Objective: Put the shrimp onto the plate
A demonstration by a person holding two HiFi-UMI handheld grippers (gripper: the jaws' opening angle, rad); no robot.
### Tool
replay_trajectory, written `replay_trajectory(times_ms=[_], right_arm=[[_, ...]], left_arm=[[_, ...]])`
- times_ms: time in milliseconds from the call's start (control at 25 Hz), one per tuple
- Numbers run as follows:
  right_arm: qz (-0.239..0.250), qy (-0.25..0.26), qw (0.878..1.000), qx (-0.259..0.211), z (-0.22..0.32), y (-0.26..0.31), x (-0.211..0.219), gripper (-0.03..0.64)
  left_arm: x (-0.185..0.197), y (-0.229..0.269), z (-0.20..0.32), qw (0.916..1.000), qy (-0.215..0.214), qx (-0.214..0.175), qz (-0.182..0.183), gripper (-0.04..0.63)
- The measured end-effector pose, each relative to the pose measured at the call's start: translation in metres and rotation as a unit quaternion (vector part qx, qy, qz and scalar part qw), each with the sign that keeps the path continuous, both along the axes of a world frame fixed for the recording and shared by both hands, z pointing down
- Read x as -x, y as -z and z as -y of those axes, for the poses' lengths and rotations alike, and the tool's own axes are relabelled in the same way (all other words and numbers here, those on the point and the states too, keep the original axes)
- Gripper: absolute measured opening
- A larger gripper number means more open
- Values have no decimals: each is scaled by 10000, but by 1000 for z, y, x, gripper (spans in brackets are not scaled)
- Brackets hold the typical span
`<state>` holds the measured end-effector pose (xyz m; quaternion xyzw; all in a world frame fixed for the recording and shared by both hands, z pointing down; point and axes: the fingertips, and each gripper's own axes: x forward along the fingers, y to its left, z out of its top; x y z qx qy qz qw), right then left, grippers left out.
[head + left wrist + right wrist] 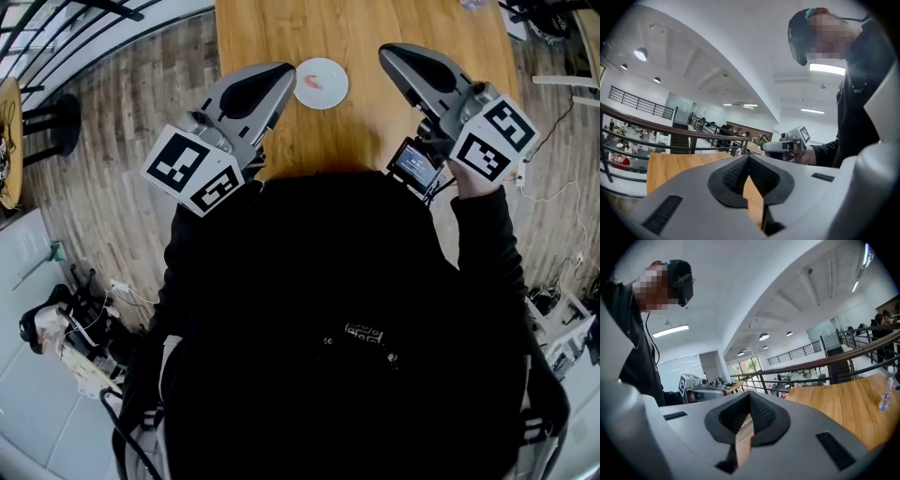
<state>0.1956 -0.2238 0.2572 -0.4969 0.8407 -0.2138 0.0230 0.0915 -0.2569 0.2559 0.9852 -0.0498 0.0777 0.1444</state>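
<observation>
A white plate (pixel 337 94) sits on the wooden table (pixel 394 112) with a small pink shrimp (pixel 312 82) lying on it. Both grippers are held up off the table, close to the person's chest. My left gripper (pixel 285 71) hangs just left of the plate, its jaws shut with nothing between them (pixel 749 157). My right gripper (pixel 386 50) hangs to the right of the plate, also shut and empty (pixel 749 394). Each gripper view shows the other gripper across from it: the right gripper (pixel 774 147) and the left gripper (pixel 702 393).
The table's near edge (pixel 281 173) lies just ahead of the person's body. A clear plastic bottle (pixel 884 397) stands on the table at the far right. Railings (pixel 56 37) run beside the wood floor at the left. Cables and gear (pixel 84 328) lie on the floor.
</observation>
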Motion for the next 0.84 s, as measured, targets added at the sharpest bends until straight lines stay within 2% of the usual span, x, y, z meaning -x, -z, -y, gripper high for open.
replay_trajectory(times_ms=[120, 360, 840], right_arm=[[-90, -50, 9997, -238, -10, 22, 7, 17], [-257, 10, 9993, -277, -13, 24, 10, 17], [-408, 317, 9983, -261, 3, 24, 20, 17]], left_arm=[[-13, 6, -3, 9998, -167, -5, -129, 6], [-24, 12, -8, 9991, -328, -72, -242, 6], [-10, 11, 4, 9997, -51, -173, -167, 6]])
